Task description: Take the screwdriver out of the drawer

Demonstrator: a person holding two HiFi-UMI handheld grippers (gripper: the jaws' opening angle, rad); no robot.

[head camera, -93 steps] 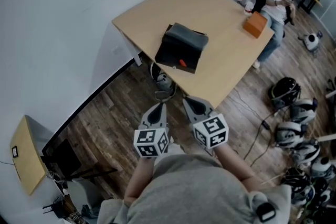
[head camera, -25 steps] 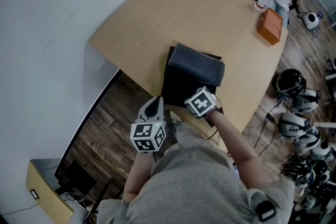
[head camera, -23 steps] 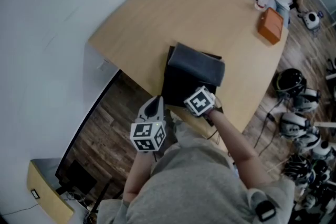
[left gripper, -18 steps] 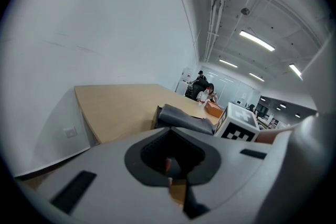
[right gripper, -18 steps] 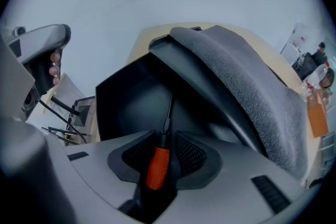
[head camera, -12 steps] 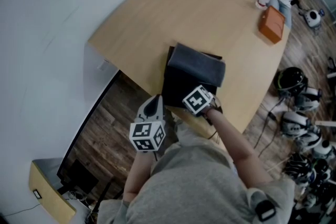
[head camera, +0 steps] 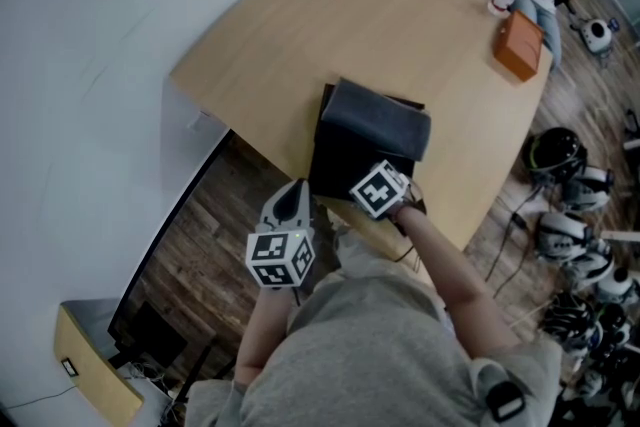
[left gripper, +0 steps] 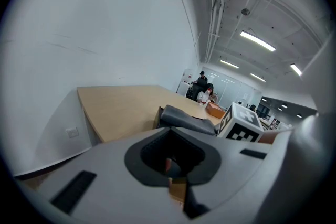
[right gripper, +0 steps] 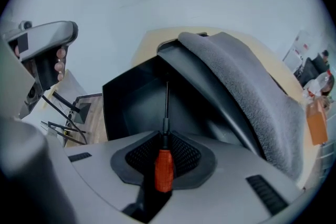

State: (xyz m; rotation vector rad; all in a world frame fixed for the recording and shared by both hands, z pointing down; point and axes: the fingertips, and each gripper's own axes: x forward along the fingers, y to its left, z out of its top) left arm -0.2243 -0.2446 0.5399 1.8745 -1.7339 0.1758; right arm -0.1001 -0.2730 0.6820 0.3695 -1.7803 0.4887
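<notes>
Lying in line with the right hand-held gripper [right gripper: 164, 140], the screwdriver [right gripper: 164, 168] has its long axis running straight forward along the jaws. The orange-red handle sits at the near end, between the jaws. The thin dark shaft reaches ahead into the black drawer [right gripper: 131, 107].

Findings:

- **Right hand-held gripper:** the jaws are closed on the handle, one on each side. The grip looks centred on the handle, not on the shaft.
- **Screwdriver position:** it is inside the open drawer. The tip points toward the drawer's back wall. Whether the tip touches the floor of the drawer cannot be made out.
- **Drawer:** it stands at the near edge of the wooden surface [head camera: 330, 25], under a grey cloth cover [head camera: 375, 120]. The cover overhangs the drawer to the right of the shaft.
- **Left hand-held gripper [head camera: 292, 200]:** the jaws are together with nothing held. It hangs off the surface edge, just beside the drawer's near corner. It is farther from the tool than the right one.

Assessment: the grasp appears made and the withdrawal is not yet done. Because the shaft points away from the person, the exit is judged to be up and back along that same axis. The overhanging cover is the likeliest thing to snag.

Appearance: a short ribbed orange-red handle, a dark collar and a slim black shaft. The tool looks light and rigid.
</notes>
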